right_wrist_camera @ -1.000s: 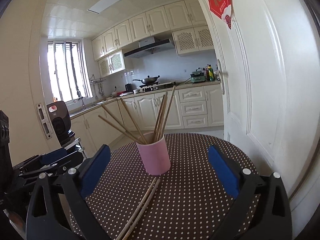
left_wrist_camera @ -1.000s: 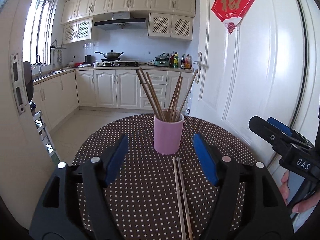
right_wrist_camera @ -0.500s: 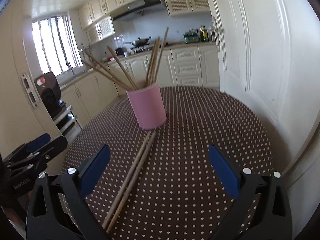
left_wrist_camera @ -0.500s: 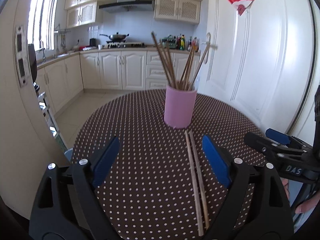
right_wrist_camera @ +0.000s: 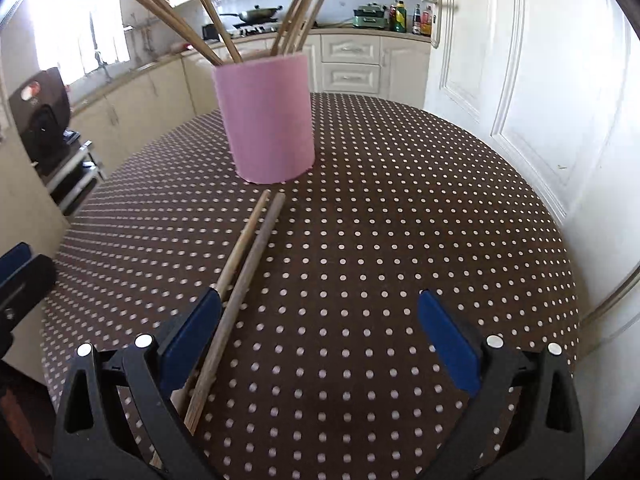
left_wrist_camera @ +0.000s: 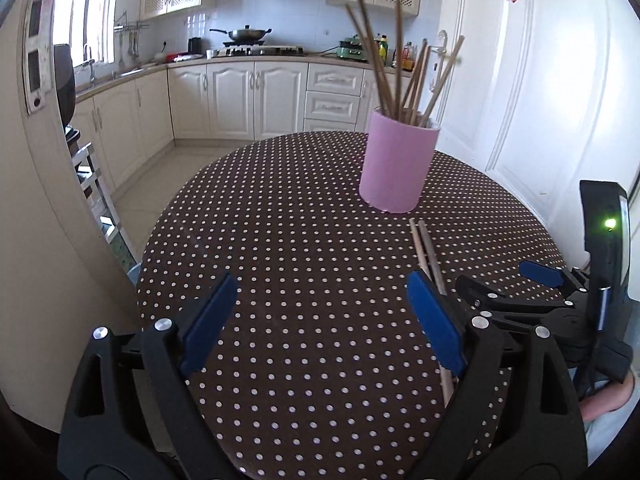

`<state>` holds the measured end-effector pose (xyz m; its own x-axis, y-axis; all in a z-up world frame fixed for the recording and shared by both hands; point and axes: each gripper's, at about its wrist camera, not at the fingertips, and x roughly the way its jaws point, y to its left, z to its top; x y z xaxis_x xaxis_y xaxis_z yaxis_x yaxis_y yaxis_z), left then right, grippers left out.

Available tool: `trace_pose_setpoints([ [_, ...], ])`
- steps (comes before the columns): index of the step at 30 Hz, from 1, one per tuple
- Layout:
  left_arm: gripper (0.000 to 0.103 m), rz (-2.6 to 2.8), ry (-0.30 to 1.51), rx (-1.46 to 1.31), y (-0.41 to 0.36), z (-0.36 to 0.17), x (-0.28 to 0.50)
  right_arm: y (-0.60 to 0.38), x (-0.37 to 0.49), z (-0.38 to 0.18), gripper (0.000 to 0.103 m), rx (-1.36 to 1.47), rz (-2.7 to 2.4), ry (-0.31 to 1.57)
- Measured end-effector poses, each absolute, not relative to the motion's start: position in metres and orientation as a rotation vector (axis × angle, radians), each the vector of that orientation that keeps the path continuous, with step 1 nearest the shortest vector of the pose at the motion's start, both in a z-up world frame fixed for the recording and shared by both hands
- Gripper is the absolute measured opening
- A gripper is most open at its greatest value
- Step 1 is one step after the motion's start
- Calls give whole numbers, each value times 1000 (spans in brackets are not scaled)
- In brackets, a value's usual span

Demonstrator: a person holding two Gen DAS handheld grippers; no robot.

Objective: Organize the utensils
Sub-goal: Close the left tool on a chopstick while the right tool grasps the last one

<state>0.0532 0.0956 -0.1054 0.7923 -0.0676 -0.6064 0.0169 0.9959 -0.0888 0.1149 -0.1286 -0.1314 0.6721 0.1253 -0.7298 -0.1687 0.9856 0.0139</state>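
Note:
A pink cup (left_wrist_camera: 396,164) (right_wrist_camera: 266,118) holding several wooden chopsticks stands on the round brown polka-dot table (left_wrist_camera: 280,240) (right_wrist_camera: 400,220). Two loose chopsticks (left_wrist_camera: 426,252) (right_wrist_camera: 250,248) lie side by side on the cloth, running from the cup's foot toward me. My left gripper (left_wrist_camera: 320,320) hangs open low over the table, left of the pair; its right finger hides part of them. My right gripper (right_wrist_camera: 320,336) is open too, the pair running past the inner side of its left finger. In the left wrist view the right gripper (left_wrist_camera: 520,288) sits at the right edge.
A white door (right_wrist_camera: 500,80) stands close behind the table on the right. Kitchen cabinets (left_wrist_camera: 240,92) and a counter with a wok run along the back. A metal step stool (left_wrist_camera: 92,192) stands on the floor at the left. A hand (left_wrist_camera: 612,400) shows at the right edge.
Both grippers have sunk toward the table and tilted downward, so the cup and loose chopsticks look larger and nearer. The left jaws stand wider than a second ago.

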Motion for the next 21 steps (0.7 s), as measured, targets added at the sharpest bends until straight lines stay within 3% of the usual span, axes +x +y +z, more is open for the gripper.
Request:
trace_pose_setpoints([
  [4,86,-52,671,-87,98,-111,62,-122,122,-137,95,-72,167,846],
  [10,86,-70,691,-92,93,-117,77,-115,134,-142,74,-120,161,897],
  [12,86,-81,702,-88,91,-118,81,-113,134,-139,47,-127,177,885],
  [15,86,-99,734,-94,85,-120,89,-113,134,-139,23,-154,211,875],
  [17,86,-116,743,-110,83,-121,90,-119,132,-139,14,-151,218,873],
  [21,86,-181,738,-132,70,-123,93,-135,130,-140,6,-161,192,860],
])
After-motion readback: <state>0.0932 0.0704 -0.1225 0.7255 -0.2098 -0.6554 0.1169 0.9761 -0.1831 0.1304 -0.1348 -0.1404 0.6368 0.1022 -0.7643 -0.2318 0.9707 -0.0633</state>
